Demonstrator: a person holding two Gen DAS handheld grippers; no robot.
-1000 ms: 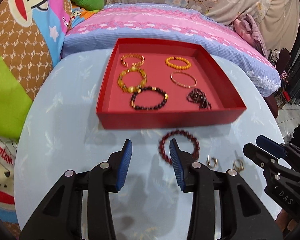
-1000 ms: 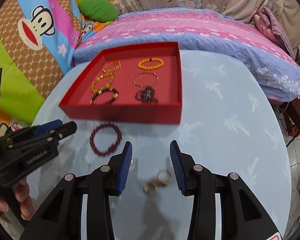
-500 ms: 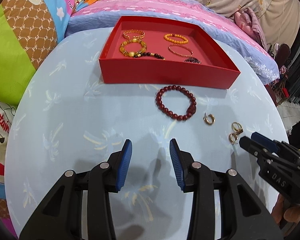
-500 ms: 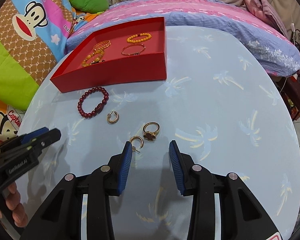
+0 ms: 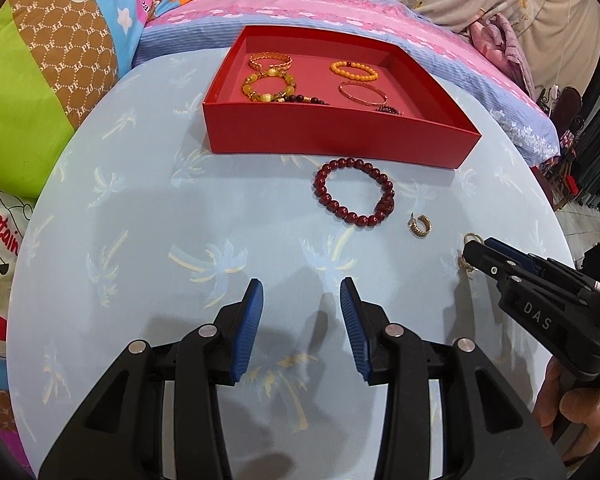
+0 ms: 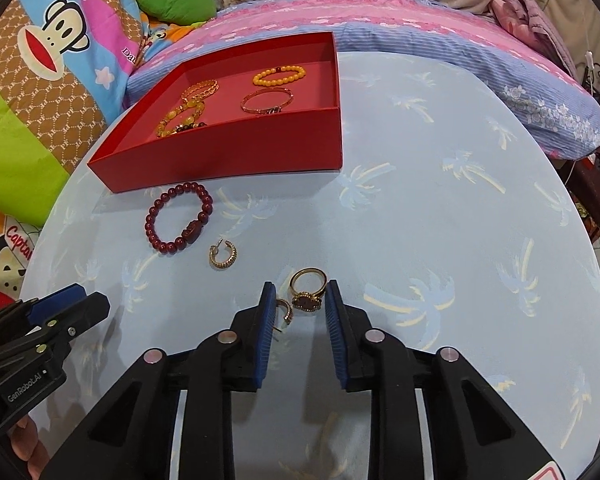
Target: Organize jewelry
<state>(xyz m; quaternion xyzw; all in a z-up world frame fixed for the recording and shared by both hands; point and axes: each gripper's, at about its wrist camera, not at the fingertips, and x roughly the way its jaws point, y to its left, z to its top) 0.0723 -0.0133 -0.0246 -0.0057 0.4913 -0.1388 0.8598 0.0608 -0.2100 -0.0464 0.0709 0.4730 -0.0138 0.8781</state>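
Left of you, your left gripper (image 5: 301,296) hangs open and empty; ahead sit the dark red bead bracelet (image 6: 179,218) before the red tray (image 6: 236,148), then a gold hoop earring (image 6: 223,254). Your right gripper (image 6: 300,300), partly open, brackets the gold ring (image 6: 308,290) and second hoop (image 6: 285,310), gripping neither.

The right tongs (image 6: 299,302) moved forward and narrowed around the ring (image 6: 308,290); the left tongs (image 5: 301,297) pulled back from the bracelet (image 5: 354,191).
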